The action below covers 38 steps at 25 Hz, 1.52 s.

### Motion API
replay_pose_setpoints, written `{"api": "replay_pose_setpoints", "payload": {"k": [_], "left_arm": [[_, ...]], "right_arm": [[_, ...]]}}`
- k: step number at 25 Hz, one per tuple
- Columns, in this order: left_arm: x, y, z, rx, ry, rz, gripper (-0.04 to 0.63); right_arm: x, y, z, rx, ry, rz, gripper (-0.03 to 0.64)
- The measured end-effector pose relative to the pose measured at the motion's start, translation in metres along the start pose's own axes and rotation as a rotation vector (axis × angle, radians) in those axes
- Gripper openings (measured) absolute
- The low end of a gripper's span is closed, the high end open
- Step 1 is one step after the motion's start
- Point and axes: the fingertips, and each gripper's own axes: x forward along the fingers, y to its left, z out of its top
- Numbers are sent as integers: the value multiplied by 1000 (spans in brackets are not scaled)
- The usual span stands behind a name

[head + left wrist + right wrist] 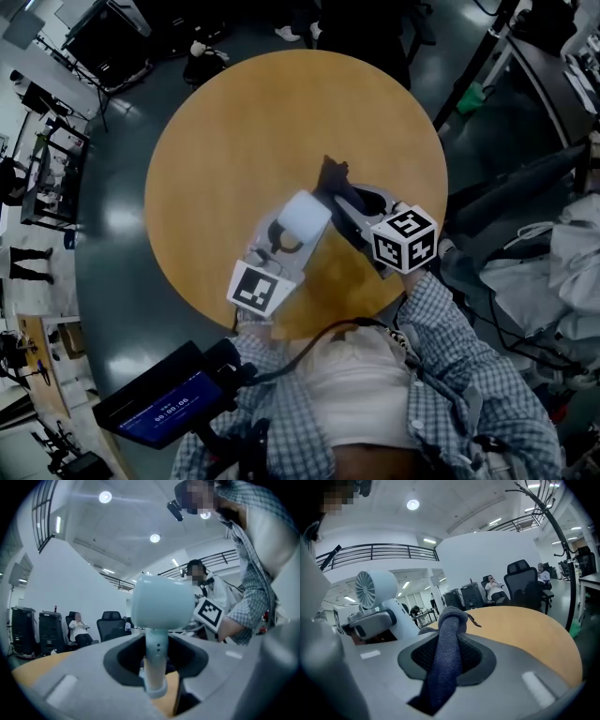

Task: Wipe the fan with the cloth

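A small pale handheld fan [305, 218] stands upright over the near part of the round wooden table [234, 122]. My left gripper [281, 240] is shut on its handle [154, 663], and the fan's round head [163, 603] rises above the jaws. My right gripper [352, 202] is shut on a dark blue cloth [446, 648], which is bunched in a knot-like wad past the jaw tips [334, 178]. In the right gripper view the fan [375, 588] shows its grille at the left, a little apart from the cloth. The right gripper's marker cube [207, 612] is just right of the fan head.
The table's far half [534, 630] is bare wood. Around it are a dark floor, office chairs [525, 588] with seated people, desks and racks at the left [42, 178], and a black stand pole [560, 550] at the right. A screen device [169, 403] hangs at my waist.
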Motion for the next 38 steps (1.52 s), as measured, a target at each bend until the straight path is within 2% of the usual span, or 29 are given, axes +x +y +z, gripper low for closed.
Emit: {"api": "replay_pose_setpoints", "payload": {"k": [4,8,10,12,14,18,22,25,29,32,38], "left_arm": [[-1,3,-4,-6,7,5,140],[0,7,-7,-4,19,15,140],[1,7,-8,-5,31,16,139],[2,8,-9,-7,38,15,139],[2,10,-11,-6,31,18,140],[5,13,-7,-13,16,29,139],[7,25,-9,-18,5,40,139],[5,35,-10,-17,-9,50,140],[7,34,-3,-52,-12,38,140],[7,37,7,-69,-35,49,140],[5,36,20,-94,-89,52,140]], "right_arm": [[-19,7,37,-73,-87,-26,91],[-50,44,112,-292,-246,-29,91],[-60,75,143,-413,-317,3,91],[-63,109,162,-491,-359,54,91],[-62,139,165,-551,-362,111,91],[-55,166,134,-644,-252,200,92],[-49,171,111,-608,-226,248,92],[-45,170,103,-553,-246,263,91],[-59,142,121,-346,-355,174,92],[-65,117,133,-349,-435,126,91],[-57,63,78,-238,-337,35,91]]}}
